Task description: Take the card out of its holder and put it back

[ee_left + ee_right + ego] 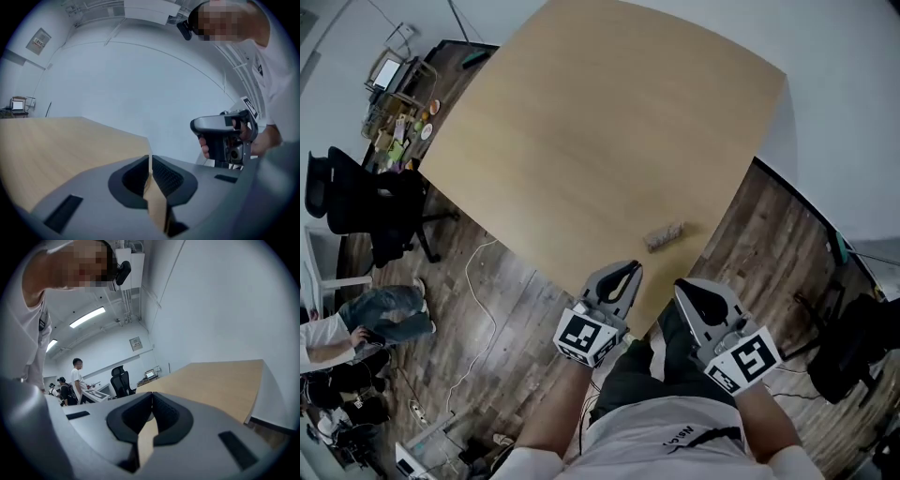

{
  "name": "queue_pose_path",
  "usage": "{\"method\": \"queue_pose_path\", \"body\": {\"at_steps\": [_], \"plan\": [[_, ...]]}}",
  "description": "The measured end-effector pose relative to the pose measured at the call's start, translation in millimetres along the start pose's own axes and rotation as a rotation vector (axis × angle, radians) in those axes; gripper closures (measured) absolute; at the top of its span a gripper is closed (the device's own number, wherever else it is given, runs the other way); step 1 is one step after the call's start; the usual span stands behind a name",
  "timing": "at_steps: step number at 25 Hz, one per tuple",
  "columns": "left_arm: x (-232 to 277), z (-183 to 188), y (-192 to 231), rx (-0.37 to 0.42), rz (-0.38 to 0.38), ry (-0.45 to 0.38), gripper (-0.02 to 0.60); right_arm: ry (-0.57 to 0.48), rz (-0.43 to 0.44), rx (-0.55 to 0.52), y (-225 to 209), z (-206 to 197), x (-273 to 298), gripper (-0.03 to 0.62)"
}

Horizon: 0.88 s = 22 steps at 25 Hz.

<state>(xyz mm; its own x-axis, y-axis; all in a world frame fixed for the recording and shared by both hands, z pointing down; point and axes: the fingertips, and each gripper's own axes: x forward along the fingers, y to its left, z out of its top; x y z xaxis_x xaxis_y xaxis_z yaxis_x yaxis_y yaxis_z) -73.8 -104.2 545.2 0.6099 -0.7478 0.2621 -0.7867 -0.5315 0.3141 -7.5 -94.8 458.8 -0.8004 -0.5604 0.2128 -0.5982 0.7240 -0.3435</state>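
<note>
The card holder (665, 235) lies on the table (581, 122) close to its near edge, towards the near right corner. It is too small in the head view to tell the card apart from the holder. Both tools are held off the table, just in front of the person's body. The left gripper (625, 270) has its jaws pressed together with nothing between them, and the right gripper (687, 287) is likewise closed and empty. Neither touches the card holder, so the task looks not yet begun.

The main risk, as I judge it, comes from the spot so near the edge: a nudge from a closed jaw could slide the card holder off onto the floor (506, 309). It looks light and flat, so pinching the card without the other gripper pinning the holder down would likely drag the whole thing rather than free the card. A thin card gripped only at a corner may also bend or slip out.
</note>
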Motion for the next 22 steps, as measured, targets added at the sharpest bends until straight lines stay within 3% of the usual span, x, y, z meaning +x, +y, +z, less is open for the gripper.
{"method": "queue_pose_path", "body": {"at_steps": [4,7,10,22], "plan": [[16,-26,21,0.0,-0.011,0.036,0.563,0.015,-0.01,0.02,-9,-15,7,0.58],[28,-43,30,0.002,-0.024,0.066,0.508,0.02,-0.019,0.033,-17,-24,9,0.58],[38,-54,37,0.006,-0.037,0.081,0.499,0.012,-0.026,0.037,-22,-27,11,0.58],[70,-65,35,0.057,-0.134,0.096,0.495,0.008,-0.072,0.04,-34,-45,4,0.58]]}}
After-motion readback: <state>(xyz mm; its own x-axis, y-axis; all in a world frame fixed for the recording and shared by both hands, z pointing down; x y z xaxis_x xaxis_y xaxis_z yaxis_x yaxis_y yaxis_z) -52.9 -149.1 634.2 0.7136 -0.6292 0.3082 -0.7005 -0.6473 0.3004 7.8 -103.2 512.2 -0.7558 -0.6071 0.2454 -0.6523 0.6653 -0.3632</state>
